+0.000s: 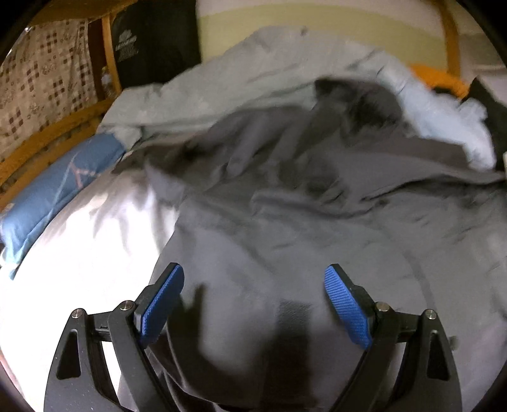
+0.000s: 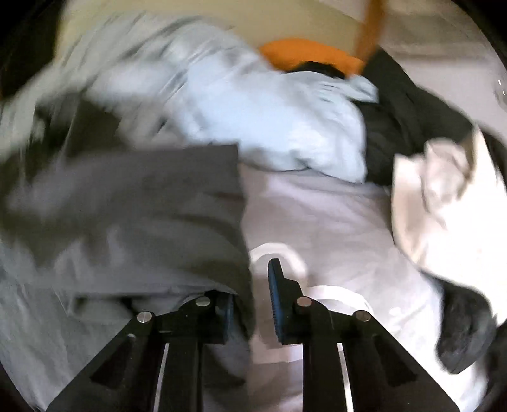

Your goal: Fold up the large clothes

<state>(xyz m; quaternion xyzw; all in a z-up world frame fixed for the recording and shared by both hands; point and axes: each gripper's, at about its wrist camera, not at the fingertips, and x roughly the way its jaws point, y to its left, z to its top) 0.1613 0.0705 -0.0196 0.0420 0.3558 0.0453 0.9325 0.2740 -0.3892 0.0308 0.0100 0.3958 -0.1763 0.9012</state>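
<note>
White bedsheet under grey garment; left jaws released, right jaws pinching its edge.

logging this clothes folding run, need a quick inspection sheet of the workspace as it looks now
surface: bed with a white sheet, bare at the near left.
job's things: large grey garment spread rumpled over the sheet; its edge lies over the right gripper's left finger.
clutter: pale blue bedding, orange fabric, dark clothing, cream cloth, blue pillow.
grippers: left gripper open above the grey garment, nothing between its pads. Right gripper jaws narrow; whether they pinch the garment's edge is unclear through blur.
cables: nothing seen.
surroundings: wooden bed frame, patterned curtain, pale wall.
</note>
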